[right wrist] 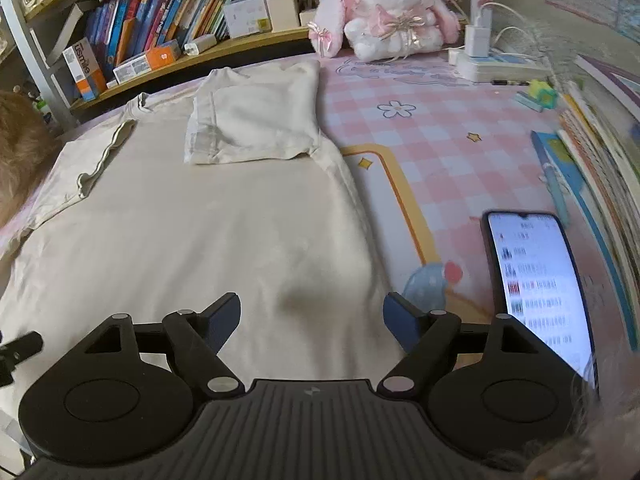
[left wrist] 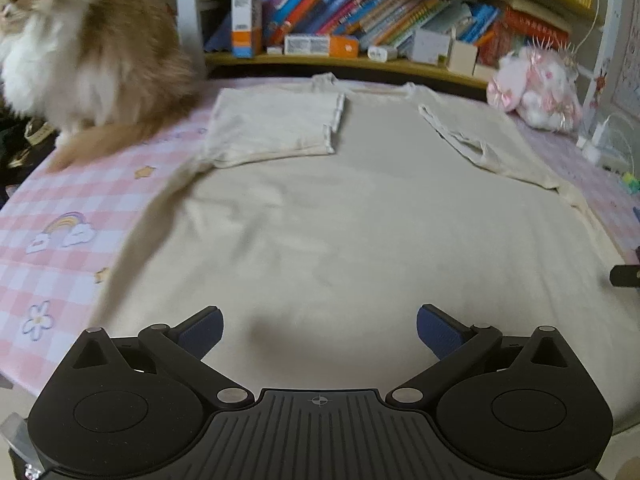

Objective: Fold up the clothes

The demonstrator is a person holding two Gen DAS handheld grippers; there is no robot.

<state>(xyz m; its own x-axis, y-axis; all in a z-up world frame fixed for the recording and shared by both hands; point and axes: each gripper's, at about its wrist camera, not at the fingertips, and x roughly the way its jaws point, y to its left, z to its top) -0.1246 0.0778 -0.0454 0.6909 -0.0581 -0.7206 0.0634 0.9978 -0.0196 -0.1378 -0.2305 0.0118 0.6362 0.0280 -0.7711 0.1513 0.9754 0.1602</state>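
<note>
A cream T-shirt [left wrist: 340, 220] lies flat on a pink checked tablecloth [left wrist: 60, 208], collar end far from me. Both its sleeves are folded inward onto the body: the left sleeve [left wrist: 276, 124] and the right sleeve [right wrist: 256, 120]. My left gripper [left wrist: 320, 332] hovers over the shirt's near hem, jaws wide apart with nothing between the blue pads. In the right wrist view the same shirt [right wrist: 200, 232] fills the left half. My right gripper [right wrist: 312, 320] stands open over the shirt's near right edge, holding nothing.
An orange and white cat [left wrist: 80, 56] sits at the table's far left, touching the shirt's corner. A pink plush rabbit [right wrist: 384, 12] sits at the back right. A lit phone [right wrist: 540, 280], stacked books [right wrist: 600, 140] and a power strip [right wrist: 496, 64] lie to the right. A bookshelf [left wrist: 360, 16] runs behind.
</note>
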